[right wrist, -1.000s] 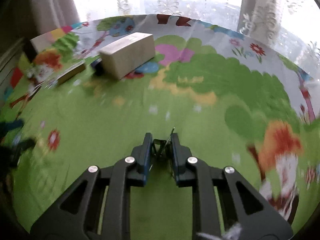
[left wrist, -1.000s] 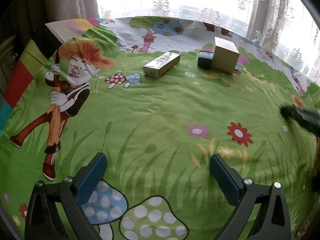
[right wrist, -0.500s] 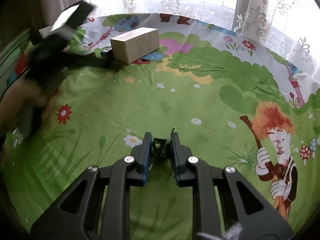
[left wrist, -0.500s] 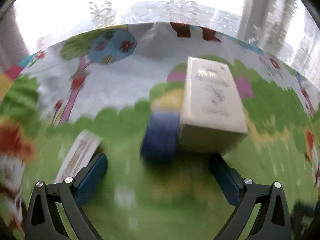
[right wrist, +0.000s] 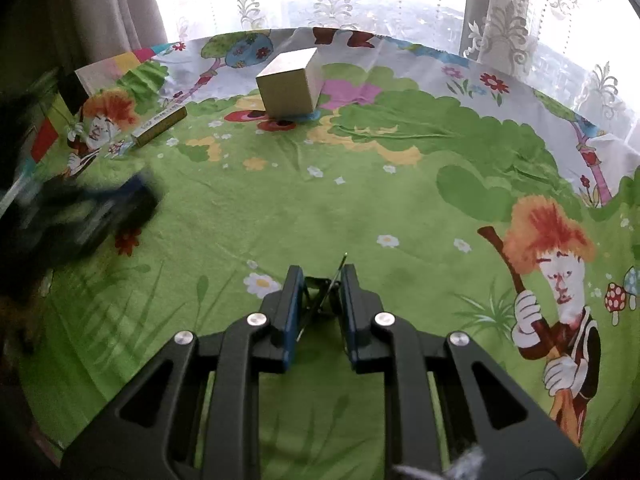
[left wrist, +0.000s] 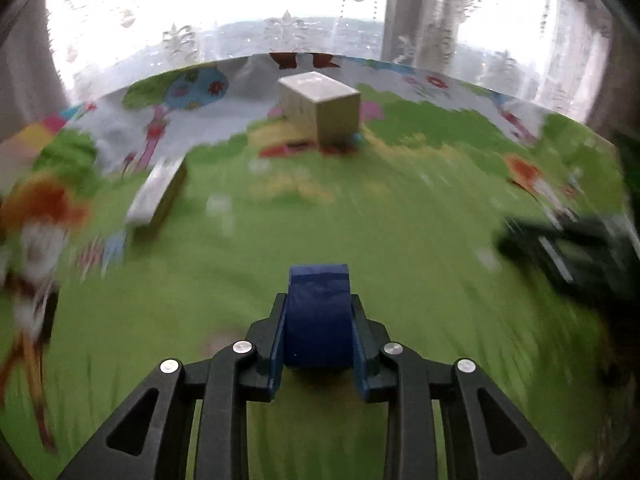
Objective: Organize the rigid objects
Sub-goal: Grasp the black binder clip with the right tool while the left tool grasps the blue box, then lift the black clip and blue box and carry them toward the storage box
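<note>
Under both tools I see a green cartoon-print cloth [right wrist: 400, 208], with lace curtains [right wrist: 540, 20] and a bright window behind. At far left lies a flat carton [right wrist: 160, 125]; mid-back stands a tan box [right wrist: 290, 84]. My left gripper [left wrist: 318, 320] is clamped on a blue box [left wrist: 318, 312], lifted. My right gripper [right wrist: 319, 300] sits nearly closed, pinching a thin dark sliver.

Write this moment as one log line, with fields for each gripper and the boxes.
left gripper: shut on blue block | right gripper: shut, empty | large box, flat box: on cloth
</note>
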